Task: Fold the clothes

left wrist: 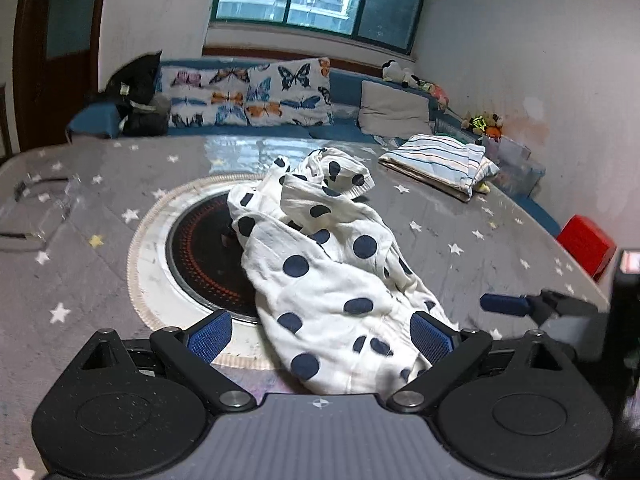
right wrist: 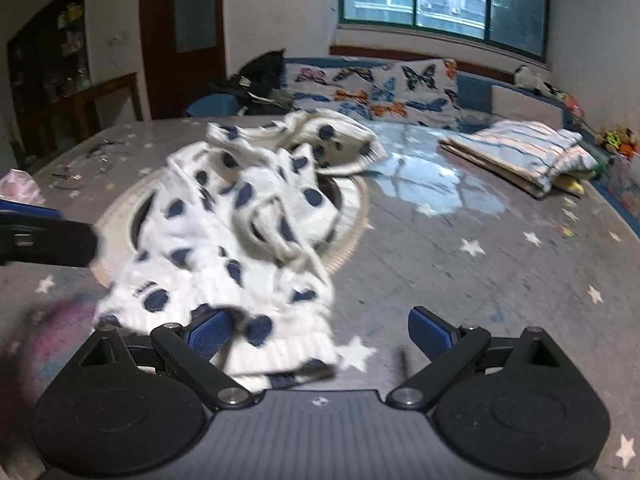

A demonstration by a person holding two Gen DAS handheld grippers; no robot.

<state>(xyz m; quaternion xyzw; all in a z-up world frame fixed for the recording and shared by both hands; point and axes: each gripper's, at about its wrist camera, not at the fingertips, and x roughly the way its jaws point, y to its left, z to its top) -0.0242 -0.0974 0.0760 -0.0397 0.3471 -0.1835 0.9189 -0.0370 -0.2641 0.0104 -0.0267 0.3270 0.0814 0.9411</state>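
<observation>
while both my grippers hover low over the table [left wrist: 100, 272], the left gripper [left wrist: 320, 338] and right gripper [right wrist: 318, 334] stand wide open, gripping nothing. the crumpled polka-dot garment [left wrist: 332, 264] lies partly over the round cooktop [left wrist: 200, 256], its near edge between my left fingers [left wrist: 210, 334].

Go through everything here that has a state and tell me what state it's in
Polka-dot garment: crumpled, unfolded, lying partly over the round burner.
Striped garment: folded, set aside on the table.
Round burner: partly covered by the garment.
Left tool: open, garment between its fingers.
Right tool: open, over the garment's hem.
</observation>
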